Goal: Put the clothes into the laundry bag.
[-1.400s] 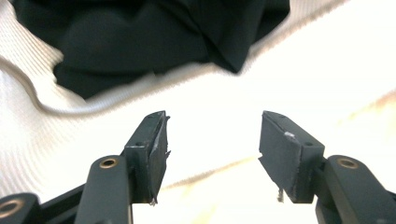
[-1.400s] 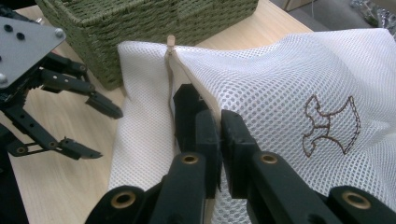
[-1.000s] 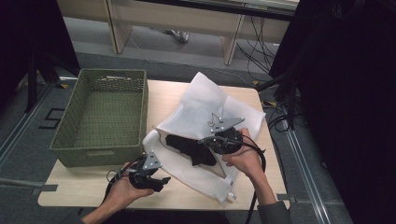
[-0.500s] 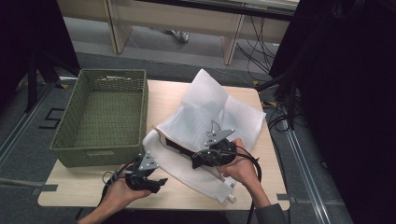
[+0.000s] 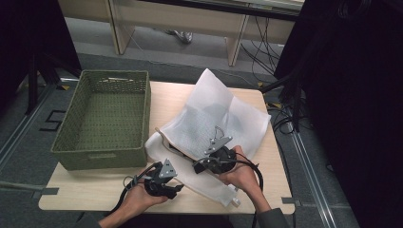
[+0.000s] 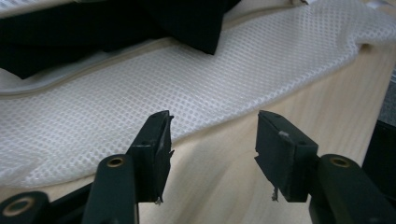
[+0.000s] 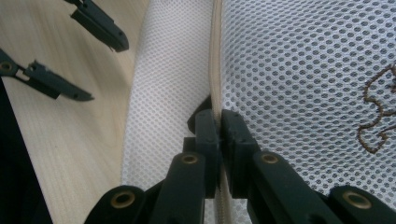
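A floor marking [image 5: 51, 120] reading "5" is showing on the grey floor left of the basket [image 5: 105, 118].

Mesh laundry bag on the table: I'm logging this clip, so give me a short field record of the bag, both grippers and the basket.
bag: white mesh laundry bag, lying open on the wooden table, dark garment inside
right gripper: shut on the bag's zipper edge
left gripper: open, over the table beside the bag
basket: green woven basket, left of the bag

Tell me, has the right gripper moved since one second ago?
Yes. The right gripper has come toward the person's edge of the table and slightly left toward the green basket, shut on the white mesh bag.
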Action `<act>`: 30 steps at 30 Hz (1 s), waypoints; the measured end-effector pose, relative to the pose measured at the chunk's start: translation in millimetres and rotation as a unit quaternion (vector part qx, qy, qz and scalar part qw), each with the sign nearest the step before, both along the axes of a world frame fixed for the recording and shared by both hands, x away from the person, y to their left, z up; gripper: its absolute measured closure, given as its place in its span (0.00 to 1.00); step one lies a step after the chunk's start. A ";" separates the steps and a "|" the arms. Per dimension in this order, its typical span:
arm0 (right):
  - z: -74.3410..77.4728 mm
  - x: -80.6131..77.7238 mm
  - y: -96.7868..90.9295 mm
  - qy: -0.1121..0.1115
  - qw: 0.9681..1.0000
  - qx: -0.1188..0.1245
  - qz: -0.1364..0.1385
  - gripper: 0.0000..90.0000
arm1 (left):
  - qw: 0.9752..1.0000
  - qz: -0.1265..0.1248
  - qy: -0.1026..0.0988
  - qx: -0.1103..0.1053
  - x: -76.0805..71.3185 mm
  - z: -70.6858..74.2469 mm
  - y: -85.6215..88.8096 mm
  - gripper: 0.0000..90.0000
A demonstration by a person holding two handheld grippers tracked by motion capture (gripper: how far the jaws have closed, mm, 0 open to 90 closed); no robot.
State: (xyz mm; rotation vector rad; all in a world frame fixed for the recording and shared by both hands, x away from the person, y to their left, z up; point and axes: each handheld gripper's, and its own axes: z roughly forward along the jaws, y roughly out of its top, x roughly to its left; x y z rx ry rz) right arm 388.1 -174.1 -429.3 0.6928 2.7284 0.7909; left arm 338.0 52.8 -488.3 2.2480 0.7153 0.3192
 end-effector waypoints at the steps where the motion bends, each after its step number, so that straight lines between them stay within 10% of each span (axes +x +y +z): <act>1: 0.4 1.3 -0.3 -0.005 1.000 -0.003 0.008 0.96 | 1.000 0.008 0.007 -0.005 0.1 0.0 -0.5 0.54; 16: 11.8 -0.2 -4.6 -0.009 1.000 0.023 -0.002 0.97 | 1.000 -0.001 -0.002 -0.023 37.7 -21.1 -62.6 0.81; 21: 13.0 -0.6 -6.0 -0.012 1.000 0.021 -0.015 0.97 | 0.998 0.044 -0.016 -0.043 50.0 -23.4 -72.1 0.95; 23: 12.2 0.4 -6.3 -0.010 1.000 0.021 -0.009 0.97 | 0.999 0.034 -0.027 -0.013 62.1 -19.8 -66.5 0.96; 25: 12.1 0.8 -7.0 -0.006 1.000 0.021 -0.001 0.97 | 0.994 0.083 -0.040 -0.059 65.4 -24.1 -71.4 0.96; 28: 11.2 0.9 -7.1 -0.005 1.000 0.016 -0.003 0.97 | 0.996 0.072 -0.042 -0.021 71.5 -22.3 -65.6 0.96; 30: 10.2 -0.3 -8.3 -0.005 1.000 0.020 -0.012 0.97 | 0.995 0.084 -0.035 -0.037 72.5 -22.7 -64.0 0.96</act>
